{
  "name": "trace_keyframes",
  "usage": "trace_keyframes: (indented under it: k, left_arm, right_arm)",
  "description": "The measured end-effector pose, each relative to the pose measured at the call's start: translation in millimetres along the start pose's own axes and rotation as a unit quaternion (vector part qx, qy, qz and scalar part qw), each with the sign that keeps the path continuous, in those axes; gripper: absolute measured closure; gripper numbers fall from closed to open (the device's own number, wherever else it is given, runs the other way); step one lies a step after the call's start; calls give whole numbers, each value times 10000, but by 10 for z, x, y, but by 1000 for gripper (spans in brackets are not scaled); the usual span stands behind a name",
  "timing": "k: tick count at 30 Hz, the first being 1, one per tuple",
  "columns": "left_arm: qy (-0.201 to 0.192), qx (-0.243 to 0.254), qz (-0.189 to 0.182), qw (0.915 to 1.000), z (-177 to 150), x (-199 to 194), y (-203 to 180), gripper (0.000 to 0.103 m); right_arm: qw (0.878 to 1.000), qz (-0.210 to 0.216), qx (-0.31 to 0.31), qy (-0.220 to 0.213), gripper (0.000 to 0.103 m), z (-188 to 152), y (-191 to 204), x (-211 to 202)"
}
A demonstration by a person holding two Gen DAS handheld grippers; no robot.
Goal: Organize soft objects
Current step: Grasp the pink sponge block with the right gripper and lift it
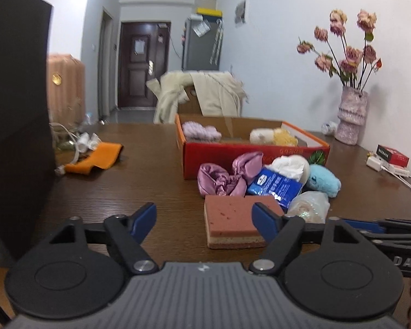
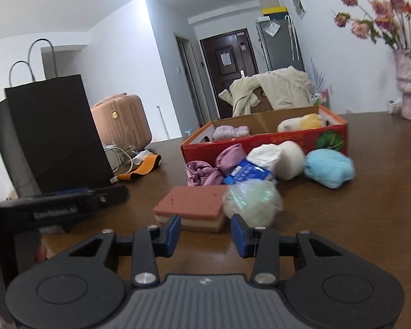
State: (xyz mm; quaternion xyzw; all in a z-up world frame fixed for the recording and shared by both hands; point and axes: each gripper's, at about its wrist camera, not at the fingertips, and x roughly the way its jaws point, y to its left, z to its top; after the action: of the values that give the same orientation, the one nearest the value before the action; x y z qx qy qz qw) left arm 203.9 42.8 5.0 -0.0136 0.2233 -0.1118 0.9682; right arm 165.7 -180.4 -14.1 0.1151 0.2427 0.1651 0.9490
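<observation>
A pink sponge block (image 1: 233, 219) (image 2: 191, 205) lies on the brown table (image 1: 123, 192) nearest me. Behind it is a pile: purple satin cloth (image 1: 224, 175), a blue tissue pack (image 1: 274, 186), a white ball (image 2: 290, 159), a light blue plush (image 2: 328, 167) and a pale mesh pouf (image 2: 252, 203). A red cardboard box (image 1: 249, 153) beyond holds purple yarn (image 1: 200, 131) and a cream-yellow plush (image 1: 274, 137). My left gripper (image 1: 205, 219) is open, its right finger in front of the sponge's corner. My right gripper (image 2: 205, 227) stands open just short of the sponge, nothing between its pads.
A black paper bag (image 2: 49, 134) stands at the table's left, with an orange cloth (image 1: 96, 159) and cables beside it. At the right are a vase of dried flowers (image 1: 350, 115) and a small red box (image 1: 391, 153) with a charger. A pink suitcase (image 2: 123, 120) is behind.
</observation>
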Motion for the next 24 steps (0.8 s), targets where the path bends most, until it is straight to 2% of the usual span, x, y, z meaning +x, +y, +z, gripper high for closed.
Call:
trace_keyframes:
  k: [4, 6, 9, 11, 12, 14, 17, 24]
  left_arm:
    - [321, -192, -303, 9988, 26, 297, 103, 38]
    - [565, -395, -514, 9963, 33, 455, 165, 51]
    - [847, -608, -716, 9920, 51, 655, 225, 61]
    - [895, -702, -842, 9899, 61, 723, 247, 61]
    - [914, -748, -909, 9888, 77, 754, 247, 61]
    - [956, -825, -1026, 9867, 86, 806, 257, 61]
    - [1034, -933, -1112, 9840, 95, 859, 263, 70]
    - [1051, -970, -1100, 9836, 82, 852, 239, 71]
  right_arm:
    - [9993, 73, 293, 242, 64, 59, -24, 358]
    - [9984, 87, 456, 313, 64, 89, -65, 509]
    - [9967, -56, 765, 281, 64, 114, -174, 681]
    - [9961, -364, 775, 232, 60, 135, -221, 732]
    - [9956, -365, 842, 206, 60, 146, -255, 741]
    - [9941, -178, 1046, 217, 60, 167, -307, 766]
    - [9945, -29, 995, 324, 61, 177, -299, 848]
    - [9905, 109, 1269, 522, 65, 150, -363, 938]
